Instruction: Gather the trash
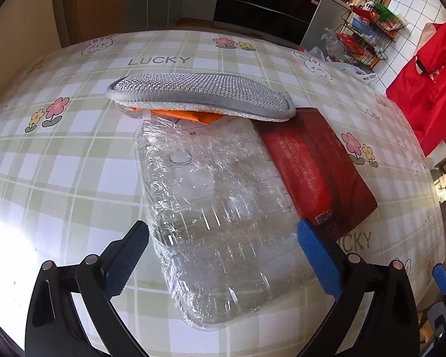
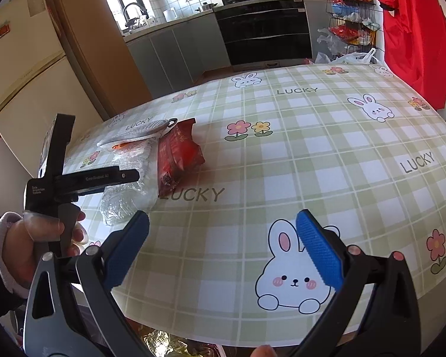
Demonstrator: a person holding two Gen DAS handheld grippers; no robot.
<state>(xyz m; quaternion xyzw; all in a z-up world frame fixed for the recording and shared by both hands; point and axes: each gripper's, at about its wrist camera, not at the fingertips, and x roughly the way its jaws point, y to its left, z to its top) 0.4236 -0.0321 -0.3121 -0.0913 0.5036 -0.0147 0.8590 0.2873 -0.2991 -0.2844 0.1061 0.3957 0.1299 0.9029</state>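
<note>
A crumpled clear plastic tray wrapped in film [image 1: 220, 208] lies on the checked tablecloth [image 1: 74, 160]. My left gripper [image 1: 223, 238] is open, one finger on each side of the tray's near part without squeezing it. A red snack packet [image 1: 315, 169] lies against the tray's right side. A grey mesh pad [image 1: 202, 95] rests over an orange wrapper [image 1: 187, 116] at the tray's far end. In the right wrist view the same pile, tray [image 2: 128, 190], packet [image 2: 178, 154] and pad [image 2: 136, 134], sits at the table's left. My right gripper [image 2: 223, 229] is open over bare cloth, holding nothing.
A hand [image 2: 29, 244] holds the left gripper body [image 2: 83, 178] at the table's left edge. Beyond the table stand a dark oven unit [image 2: 264, 35], a wire rack of goods [image 2: 351, 20], a red cloth [image 2: 416, 35] on the wall and a fridge [image 2: 20, 71].
</note>
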